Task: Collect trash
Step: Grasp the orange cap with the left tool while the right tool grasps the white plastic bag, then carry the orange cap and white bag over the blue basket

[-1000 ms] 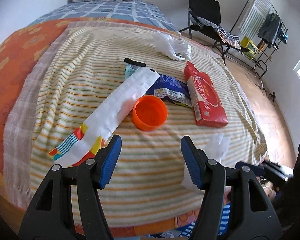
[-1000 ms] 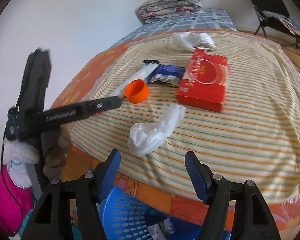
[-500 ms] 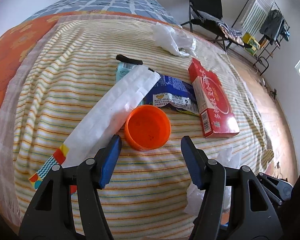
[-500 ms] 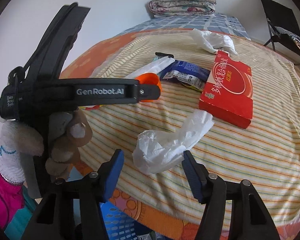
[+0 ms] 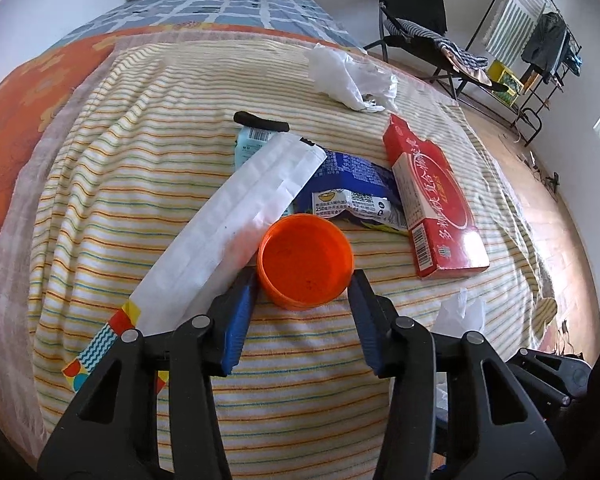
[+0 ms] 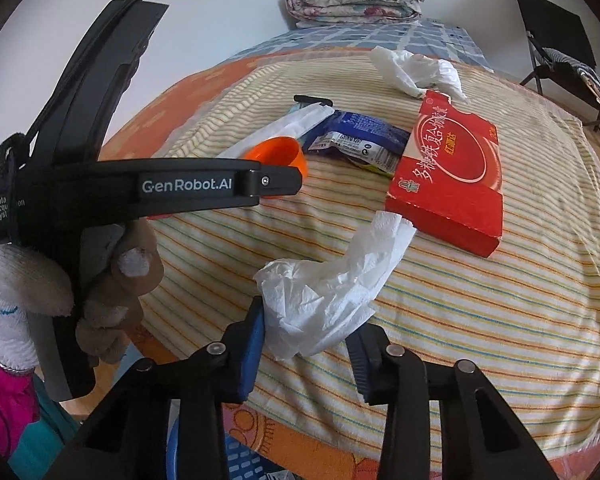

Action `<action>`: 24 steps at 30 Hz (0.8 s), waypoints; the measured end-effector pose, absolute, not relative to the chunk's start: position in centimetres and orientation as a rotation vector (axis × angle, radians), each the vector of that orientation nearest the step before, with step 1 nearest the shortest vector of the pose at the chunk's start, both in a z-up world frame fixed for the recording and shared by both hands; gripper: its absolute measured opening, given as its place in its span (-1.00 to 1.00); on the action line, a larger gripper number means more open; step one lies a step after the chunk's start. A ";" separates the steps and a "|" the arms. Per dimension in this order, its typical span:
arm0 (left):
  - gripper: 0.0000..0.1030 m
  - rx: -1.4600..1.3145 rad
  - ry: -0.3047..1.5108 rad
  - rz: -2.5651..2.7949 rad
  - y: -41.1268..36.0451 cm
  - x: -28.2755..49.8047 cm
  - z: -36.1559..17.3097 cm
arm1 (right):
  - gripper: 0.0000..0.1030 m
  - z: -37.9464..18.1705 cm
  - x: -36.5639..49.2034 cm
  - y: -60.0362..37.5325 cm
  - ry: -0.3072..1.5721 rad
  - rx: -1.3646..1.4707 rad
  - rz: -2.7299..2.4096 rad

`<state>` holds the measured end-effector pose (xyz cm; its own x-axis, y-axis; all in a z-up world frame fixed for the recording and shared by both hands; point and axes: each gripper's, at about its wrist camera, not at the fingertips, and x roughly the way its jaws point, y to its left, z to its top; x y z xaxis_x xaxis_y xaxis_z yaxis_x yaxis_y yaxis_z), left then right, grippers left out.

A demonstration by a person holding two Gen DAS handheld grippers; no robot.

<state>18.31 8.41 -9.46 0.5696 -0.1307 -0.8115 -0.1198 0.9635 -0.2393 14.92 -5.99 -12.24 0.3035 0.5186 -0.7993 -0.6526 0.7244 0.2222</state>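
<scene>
Left gripper [image 5: 304, 286]: we see jaws apart, flanking the orange cap [image 5: 306, 266] near the bed [image 5: 100, 208] edge.
Right gripper [image 6: 306, 330]: jaws apart around the crumpled tissue [image 6: 332, 280].
Red box [image 6: 452, 172]: far right of tissue.

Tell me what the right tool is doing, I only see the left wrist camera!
Observer: The right tool is open, with the crumpled white tissue between its fingers.
Operator: Where does the trash go?
Observer: A blue basket sits below the bed edge, under that tool.
Operator: Who holds mine?
Observer: A gloved hand grips the left tool.
</scene>
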 end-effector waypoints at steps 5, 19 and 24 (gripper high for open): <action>-0.08 -0.269 0.945 -0.014 8.2 17.5 -8.3 | -0.30 -11.5 14.6 -6.6 0.978 -0.149 0.788; -0.08 -0.250 0.899 -0.068 7.7 13.4 -5.3 | -0.30 -8.2 12.4 -10.7 0.938 -0.142 0.774; -0.08 -0.231 0.903 -0.098 6.8 11.5 -4.9 | -0.30 -7.6 11.2 -12.5 0.945 -0.147 0.761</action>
